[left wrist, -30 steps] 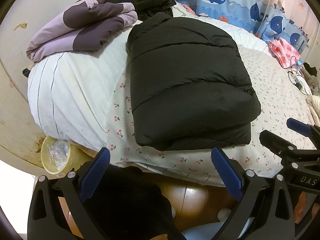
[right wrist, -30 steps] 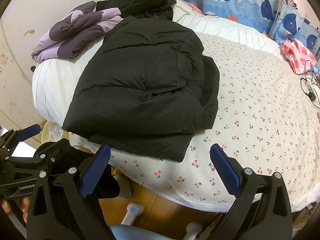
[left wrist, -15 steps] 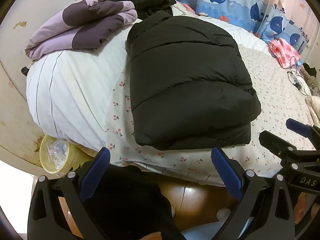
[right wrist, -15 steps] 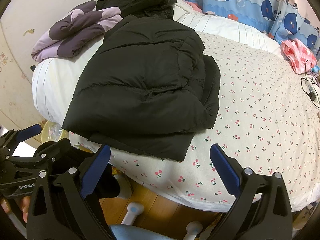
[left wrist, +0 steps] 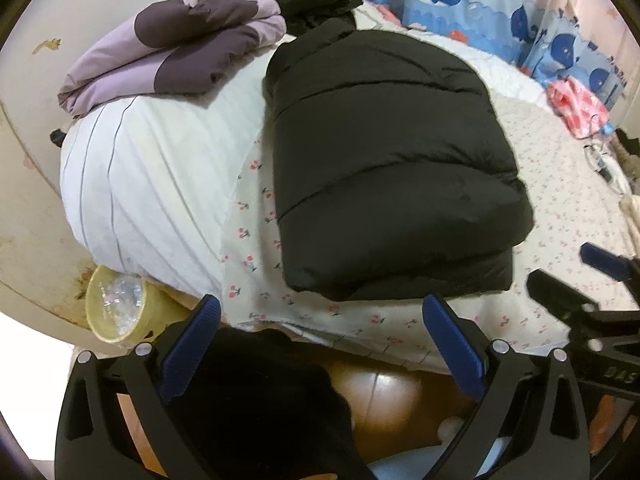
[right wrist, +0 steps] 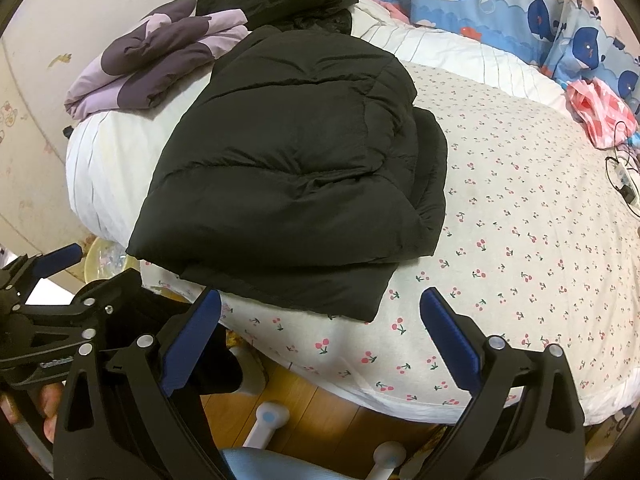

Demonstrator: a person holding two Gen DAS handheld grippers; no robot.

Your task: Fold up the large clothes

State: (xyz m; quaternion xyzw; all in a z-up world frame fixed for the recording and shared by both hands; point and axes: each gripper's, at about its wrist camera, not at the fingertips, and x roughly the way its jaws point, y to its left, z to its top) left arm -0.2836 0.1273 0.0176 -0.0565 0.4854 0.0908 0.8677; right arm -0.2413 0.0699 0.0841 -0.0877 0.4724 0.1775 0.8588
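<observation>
A black puffer jacket (left wrist: 384, 160) lies folded into a thick rectangle on the bed, near its front edge; it also shows in the right wrist view (right wrist: 296, 168). My left gripper (left wrist: 320, 344) is open and empty, held back from the bed edge just below the jacket. My right gripper (right wrist: 320, 340) is open and empty, also off the bed edge, below the jacket's near right corner. Each gripper shows at the side of the other's view.
A folded purple jacket (left wrist: 176, 52) and another black garment (left wrist: 308, 0) lie at the far left of the bed. The cherry-print sheet (right wrist: 520, 220) stretches right. A pink cloth (right wrist: 600, 116) and cables lie far right. A yellow bin (left wrist: 120, 304) stands on the floor.
Both grippers stay open and nearly still; the views shift only slightly. The jacket has not moved.
</observation>
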